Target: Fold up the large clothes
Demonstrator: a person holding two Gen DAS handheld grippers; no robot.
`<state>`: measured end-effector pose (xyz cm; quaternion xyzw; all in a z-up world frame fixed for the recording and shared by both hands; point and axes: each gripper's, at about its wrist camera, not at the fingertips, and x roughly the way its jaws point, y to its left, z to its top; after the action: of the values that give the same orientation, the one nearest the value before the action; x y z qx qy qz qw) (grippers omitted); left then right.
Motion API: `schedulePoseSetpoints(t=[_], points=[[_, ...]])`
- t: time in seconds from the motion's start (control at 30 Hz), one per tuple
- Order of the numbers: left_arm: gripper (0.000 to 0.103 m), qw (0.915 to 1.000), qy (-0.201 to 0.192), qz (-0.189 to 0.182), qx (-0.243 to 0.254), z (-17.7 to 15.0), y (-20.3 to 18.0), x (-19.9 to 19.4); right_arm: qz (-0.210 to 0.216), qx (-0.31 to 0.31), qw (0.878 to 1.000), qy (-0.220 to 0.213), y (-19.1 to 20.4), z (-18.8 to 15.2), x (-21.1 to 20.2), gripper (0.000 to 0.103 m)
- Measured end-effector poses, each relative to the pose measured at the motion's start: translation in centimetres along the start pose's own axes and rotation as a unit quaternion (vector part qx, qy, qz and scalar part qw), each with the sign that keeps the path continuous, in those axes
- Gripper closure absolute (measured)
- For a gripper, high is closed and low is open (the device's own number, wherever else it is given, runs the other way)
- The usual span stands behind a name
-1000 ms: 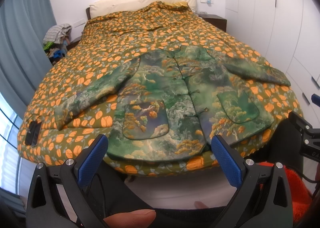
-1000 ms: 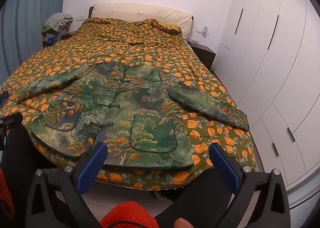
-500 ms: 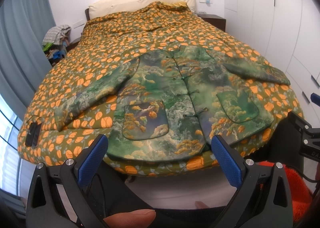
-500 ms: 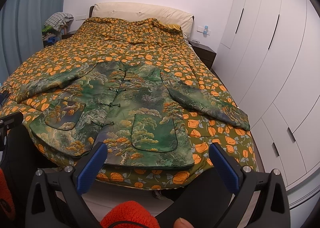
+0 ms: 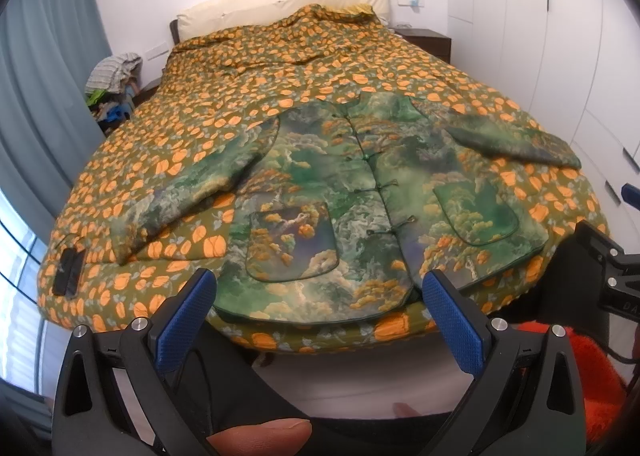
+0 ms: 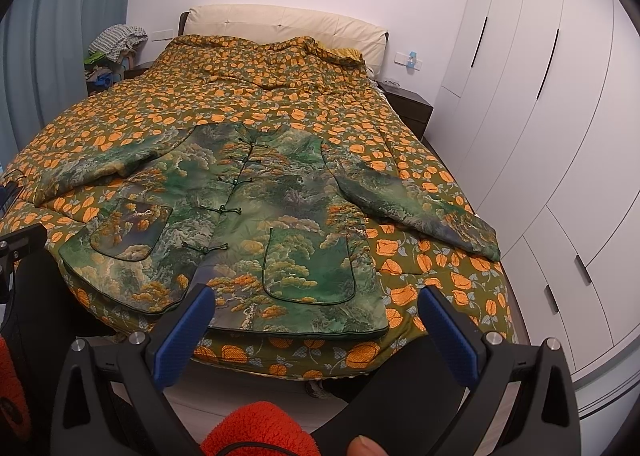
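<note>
jacket (image 5: pixel 352 207) flat on bed (image 5: pixel 200 127), hem nearest, collar far | left hand-held gripper (image 5: pixel 320 292) released, right hand-held gripper (image 6: pixel 316 310) released, both short of hem

Left gripper (image 5: pixel 318 296), black frame w/ blue textured finger pads (image 5: pixel 186 320): jaws spread wide, nothing between them, held level, pointing fwd. Bare thumb tip (image 5: pixel 262 436) at near edge, centre. Right gripper's black body (image 5: pixel 604 268) shows at far right of left view.

Right gripper (image 6: pixel 314 322), same black frame, blue pads (image 6: pixel 448 336): jaws wide apart, empty, level, fwd-facing. Fingertip (image 6: pixel 366 446) at near edge; orange fleece sleeve (image 6: pixel 256 428) just left of it. Left gripper's black part (image 6: pixel 18 246) at left edge.
</note>
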<state>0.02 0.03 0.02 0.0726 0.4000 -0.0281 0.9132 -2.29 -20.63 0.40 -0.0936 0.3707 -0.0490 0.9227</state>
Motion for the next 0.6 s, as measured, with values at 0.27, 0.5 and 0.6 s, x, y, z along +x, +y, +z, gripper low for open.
schedulePoseSetpoints(t=[0.27, 0.5, 0.6], points=[[0.001, 1.0, -0.001, 0.001, 0.001, 0.07, 0.4, 0.04, 0.0, -0.002, 1.0, -0.001, 0.25, 0.09, -0.46, 0.0], [0.001, 1.0, -0.001, 0.002, 0.001, 0.06, 0.32, 0.02, 0.0, -0.002, 1.0, -0.002, 0.9, -0.06, -0.33, 0.0], [0.001, 1.0, -0.001, 0.003, 0.002, 0.16, 0.21, -0.2, 0.001, -0.002, 1.0, -0.002, 0.32, 0.15, 0.07, 0.0]])
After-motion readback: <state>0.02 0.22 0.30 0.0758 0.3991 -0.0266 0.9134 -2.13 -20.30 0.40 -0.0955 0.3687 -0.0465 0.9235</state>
